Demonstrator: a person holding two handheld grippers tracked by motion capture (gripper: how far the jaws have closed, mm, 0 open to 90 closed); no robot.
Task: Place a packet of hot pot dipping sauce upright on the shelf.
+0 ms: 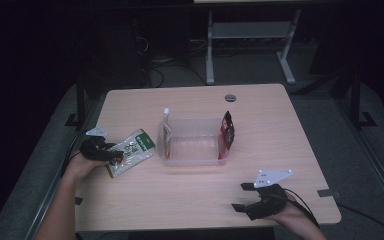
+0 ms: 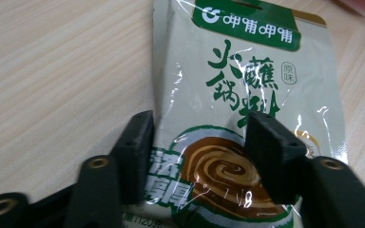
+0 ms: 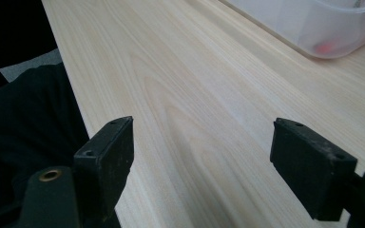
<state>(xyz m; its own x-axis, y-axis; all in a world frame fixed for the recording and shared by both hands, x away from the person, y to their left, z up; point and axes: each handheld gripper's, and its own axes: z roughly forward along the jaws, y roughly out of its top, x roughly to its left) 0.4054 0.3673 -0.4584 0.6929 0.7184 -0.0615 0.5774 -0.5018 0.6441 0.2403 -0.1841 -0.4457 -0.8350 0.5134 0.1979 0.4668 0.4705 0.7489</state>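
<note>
Left gripper (image 2: 197, 142) down low at the table's (image 1: 280, 150) left side, jaws apart around the bottom end of a flat green-and-cream sauce packet (image 2: 247, 95), not pinching yet. Looks light, floppy, shiny, likely slippery; best grabbed by the edge. Chinese writing, "120" partly readable. Clear bin (image 1: 192, 159) in the middle. Right gripper (image 3: 202, 156) wide apart, empty, over bare wood.

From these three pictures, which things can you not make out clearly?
- Green-and-white sauce packet: in the left gripper view its bottom print is hidden by the left gripper and cut off by the frame.
- Clear plastic bin: in the high view the labels of the white packet and the red-black packet are too small to read.
- Right gripper: open over bare table.
</note>
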